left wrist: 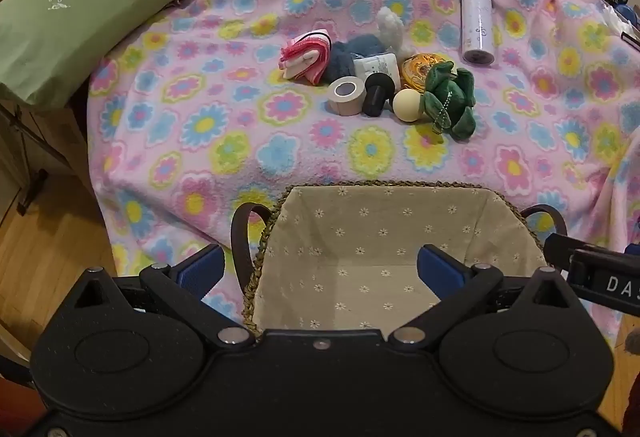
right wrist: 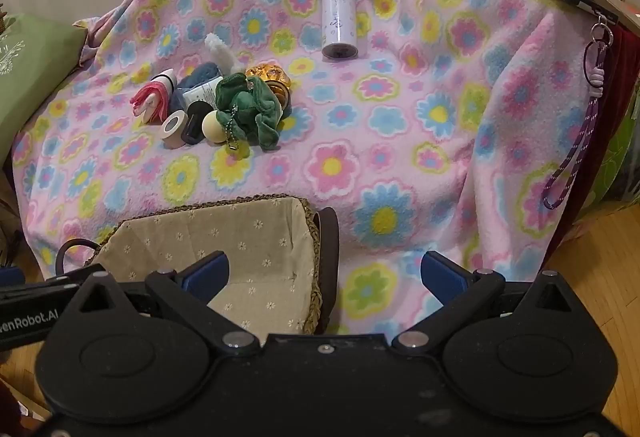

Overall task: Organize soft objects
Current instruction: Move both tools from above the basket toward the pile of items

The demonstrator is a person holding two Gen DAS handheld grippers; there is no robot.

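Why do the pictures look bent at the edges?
Left wrist view: a fisheye lens curves the blanket and darkens the corners; the basket rim bows. Right wrist view: same curving, soft even light, the bottle sharp, no glare.

purple-capped bottle (left wrist: 476, 23), tape roll (left wrist: 345, 95), cream ball (left wrist: 407, 105), green pillow (left wrist: 68, 25)

Basket (left wrist: 400, 237) sits before the toy pile (left wrist: 380, 77); bottle (left wrist: 476, 21) behind it.

Open left claw (left wrist: 320, 271), empty basket (left wrist: 400, 193), floral blanket (left wrist: 200, 125)
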